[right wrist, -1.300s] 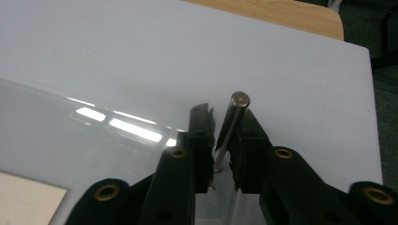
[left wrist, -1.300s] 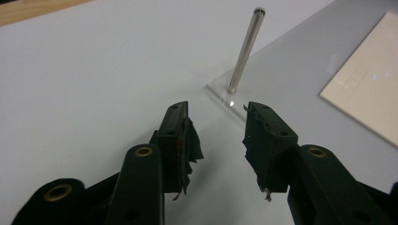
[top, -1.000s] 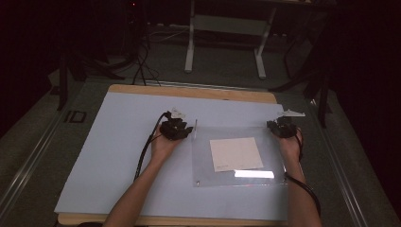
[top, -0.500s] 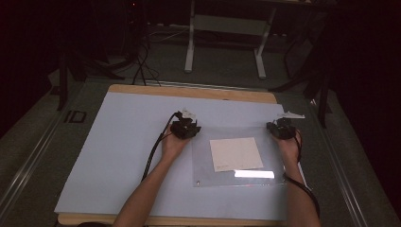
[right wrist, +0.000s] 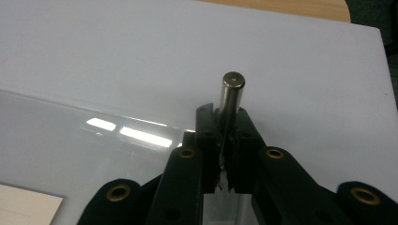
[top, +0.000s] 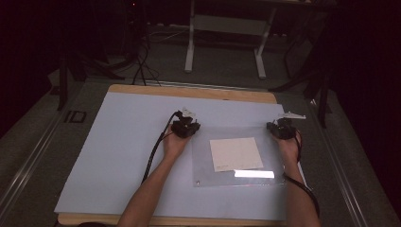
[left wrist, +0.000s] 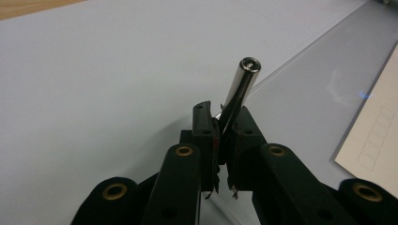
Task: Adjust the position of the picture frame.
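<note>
Clear plastic sheet (top: 239, 158) flat on bench (top: 118, 142), cream card (top: 235, 153) beneath. Metal pin (left wrist: 240, 89) at sheet's far-left corner, left gripper (left wrist: 220, 126) jaws just closed onto it. Second pin (right wrist: 230, 96) at far-right corner, clamped in right gripper (right wrist: 224, 124). Step: gripping corner pins. Next move likely: lift both evenly, sheet level.

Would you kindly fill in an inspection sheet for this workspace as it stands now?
Surface: pale blue mat on a wooden board.
Job's things: clear sheet flat on the mat, cream card within its outline; left metal pin and right metal pin at its far corners.
Clutter: nothing seen.
Grippers: left gripper has just closed on its pin; right gripper shut on its pin.
Cables: black cable along the left forearm, another by the right.
Surroundings: dark room, white table frame behind.
</note>
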The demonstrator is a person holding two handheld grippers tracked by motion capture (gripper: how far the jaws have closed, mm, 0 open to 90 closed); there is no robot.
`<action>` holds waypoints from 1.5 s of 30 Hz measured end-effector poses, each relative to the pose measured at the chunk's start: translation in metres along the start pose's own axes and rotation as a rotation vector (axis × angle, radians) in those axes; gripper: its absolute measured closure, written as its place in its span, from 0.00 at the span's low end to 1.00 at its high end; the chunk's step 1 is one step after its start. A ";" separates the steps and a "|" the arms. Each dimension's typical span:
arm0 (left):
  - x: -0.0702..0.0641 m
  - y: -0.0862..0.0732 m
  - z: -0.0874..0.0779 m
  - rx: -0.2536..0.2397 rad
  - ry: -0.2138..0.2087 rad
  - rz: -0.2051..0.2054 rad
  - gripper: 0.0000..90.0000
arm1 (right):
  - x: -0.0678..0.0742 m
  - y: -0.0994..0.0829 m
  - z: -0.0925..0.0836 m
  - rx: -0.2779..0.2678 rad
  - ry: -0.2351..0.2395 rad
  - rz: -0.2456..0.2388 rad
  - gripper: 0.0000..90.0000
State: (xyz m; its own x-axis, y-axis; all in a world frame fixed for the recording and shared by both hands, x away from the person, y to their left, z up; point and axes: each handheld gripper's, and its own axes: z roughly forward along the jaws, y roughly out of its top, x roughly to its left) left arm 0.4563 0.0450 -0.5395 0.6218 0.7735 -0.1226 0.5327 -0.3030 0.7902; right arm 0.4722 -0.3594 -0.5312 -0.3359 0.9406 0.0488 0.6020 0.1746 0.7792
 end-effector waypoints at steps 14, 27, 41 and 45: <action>0.009 0.000 -0.002 0.008 -0.060 -0.080 0.92 | -0.004 0.002 -0.007 0.016 0.060 0.063 0.93; 0.026 0.001 -0.019 0.023 -0.035 -0.102 0.91 | 0.014 0.008 -0.006 0.019 0.103 0.099 0.91; 0.058 0.004 -0.050 0.023 0.005 -0.117 0.90 | 0.049 0.020 0.002 0.020 0.148 0.104 0.90; 0.067 0.001 -0.057 0.026 0.024 -0.127 0.90 | 0.061 0.023 0.006 0.027 0.158 0.097 0.90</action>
State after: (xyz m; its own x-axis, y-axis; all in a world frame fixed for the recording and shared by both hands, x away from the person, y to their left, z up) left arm 0.4663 0.1280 -0.5126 0.5350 0.8193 -0.2062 0.6212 -0.2162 0.7532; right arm 0.4695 -0.2962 -0.5142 -0.3835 0.8964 0.2222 0.6556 0.0948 0.7491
